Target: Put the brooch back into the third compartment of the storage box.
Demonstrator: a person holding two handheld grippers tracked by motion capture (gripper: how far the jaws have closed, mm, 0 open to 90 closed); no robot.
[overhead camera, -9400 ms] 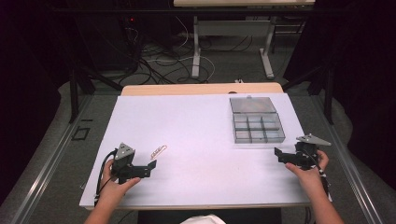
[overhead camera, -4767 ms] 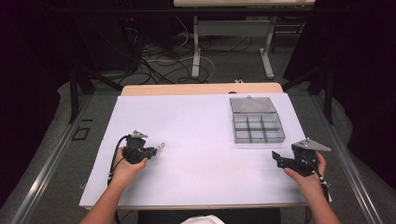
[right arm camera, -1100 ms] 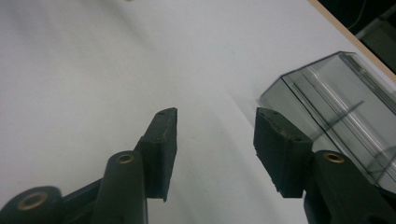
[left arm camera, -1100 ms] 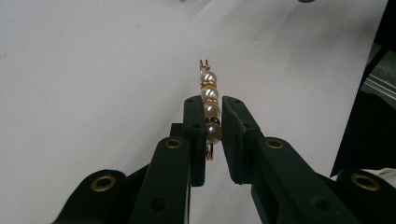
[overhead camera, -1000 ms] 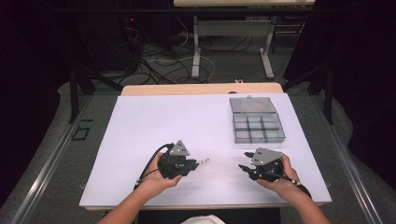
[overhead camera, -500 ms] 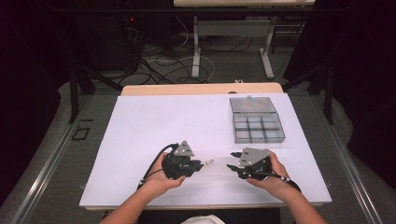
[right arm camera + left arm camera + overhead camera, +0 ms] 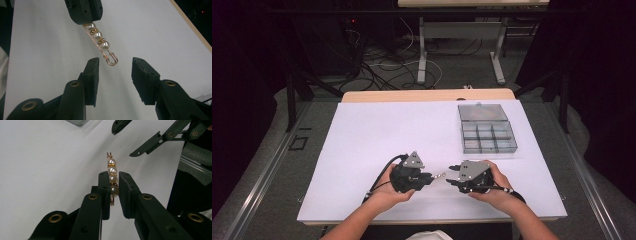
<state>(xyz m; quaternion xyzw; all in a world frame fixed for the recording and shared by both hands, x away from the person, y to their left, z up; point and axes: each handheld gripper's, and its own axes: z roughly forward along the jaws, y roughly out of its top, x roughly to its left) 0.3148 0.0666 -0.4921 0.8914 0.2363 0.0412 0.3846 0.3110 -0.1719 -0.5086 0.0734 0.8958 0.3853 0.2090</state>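
Pearl hair pin (image 7: 111, 176) up close: row of white pearls w/ small gold spacer rings between, thin rose-gold wire clip under, looped end (image 7: 112, 59) poking free. Clamped lengthwise in left gripper (image 7: 111, 185), pads tight on the rear pearls, front pearls and wire tip sticking out ahead. Held just off the white table (image 7: 377, 135), near its front edge, about mid-width.

Right gripper (image 7: 115, 66) facing it, jaws apart and just been closing in; loop end sitting just at the mouth of the gap, nothing pressed on it. In high view, both grippers (image 7: 428, 178) (image 7: 451, 175) nose to nose, pin tip (image 7: 441, 175) between.

Room: wide bare tabletop left and behind. Clear compartment box (image 7: 486, 128) w/ open lid at right rear, well apart from hands. Front edge close under wrists; right edge some way off.
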